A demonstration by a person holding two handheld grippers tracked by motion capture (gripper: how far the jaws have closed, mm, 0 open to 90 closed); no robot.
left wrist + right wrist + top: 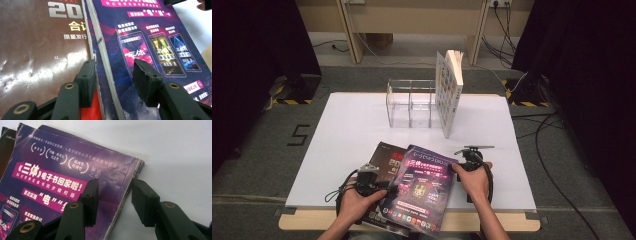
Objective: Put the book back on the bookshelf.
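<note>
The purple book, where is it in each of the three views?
High view: purple book lies bottom centre, between both hands, overlapping the brown book.
Left gripper view: right of centre, its edge between the jaws.
Right gripper view: left half, its corner between the jaws.
Shared landmark: the white table.

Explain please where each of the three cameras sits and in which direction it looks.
High view: above the person's side, facing forward and down on the white table; both forearms and hands enter from below.
Left gripper view: rides the left hand-held gripper, looking along its jaws, which straddle the purple book edge.
Right gripper view: rides the right hand-held gripper, jaws at that book's corner.
Shared: the purple book.
</note>
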